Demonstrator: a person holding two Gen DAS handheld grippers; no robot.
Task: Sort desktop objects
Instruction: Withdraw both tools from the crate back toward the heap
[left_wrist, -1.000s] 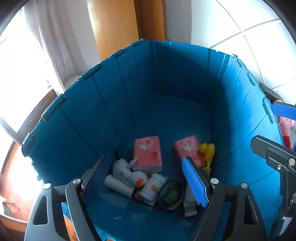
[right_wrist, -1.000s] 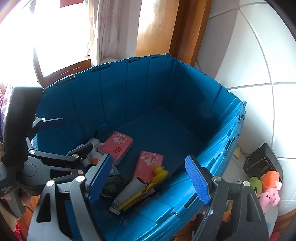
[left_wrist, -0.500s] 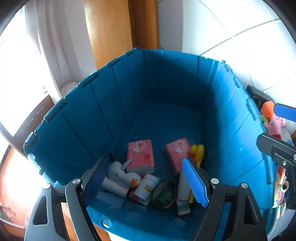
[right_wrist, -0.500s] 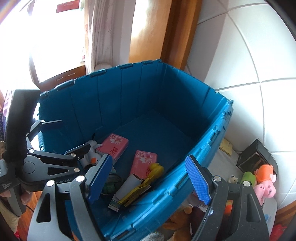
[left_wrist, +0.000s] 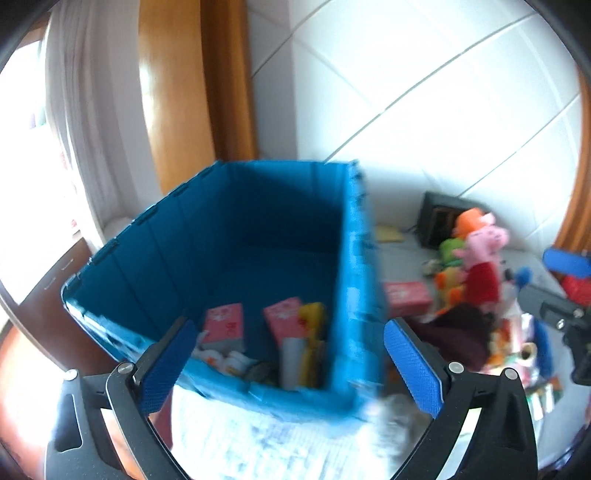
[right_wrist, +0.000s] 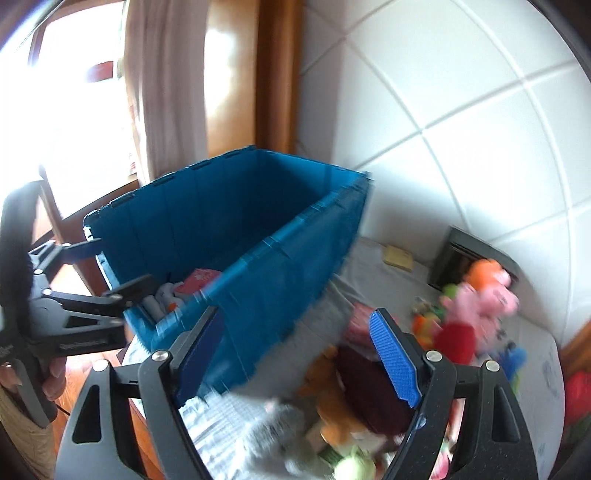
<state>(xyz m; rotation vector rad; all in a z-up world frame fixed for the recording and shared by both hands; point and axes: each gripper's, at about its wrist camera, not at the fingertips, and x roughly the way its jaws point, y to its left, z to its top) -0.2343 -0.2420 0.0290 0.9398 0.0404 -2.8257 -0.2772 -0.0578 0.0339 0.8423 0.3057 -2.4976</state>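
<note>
The blue crate (left_wrist: 354, 236) (right_wrist: 295, 240) stands at the table's left, with two pink tissue packs (left_wrist: 225, 325), a yellow toy (left_wrist: 312, 332) and a white tube (left_wrist: 291, 362) lying inside. My left gripper (left_wrist: 291, 365) hovers in front of the crate's near rim; its jaws are opening with nothing between them. My right gripper (right_wrist: 297, 354) is open and holds nothing, above the crate's right corner and a pile of toys. That pile holds a pink pig plush (left_wrist: 480, 254) (right_wrist: 476, 302), a brown plush (right_wrist: 332, 398) and a dark maroon cloth (right_wrist: 369, 384). The picture is blurred.
A black box (left_wrist: 439, 218) and a yellow notepad (right_wrist: 397, 256) sit by the white tiled wall behind the toys. A red pack (left_wrist: 406, 295) lies beside the crate. A patterned cloth (left_wrist: 258, 443) covers the table. A curtain and a wooden frame stand behind the crate.
Both grippers have pulled back from over the crate's inside and swung right, so the toy pile on the table has come into view. The left jaws stand wider than before.
</note>
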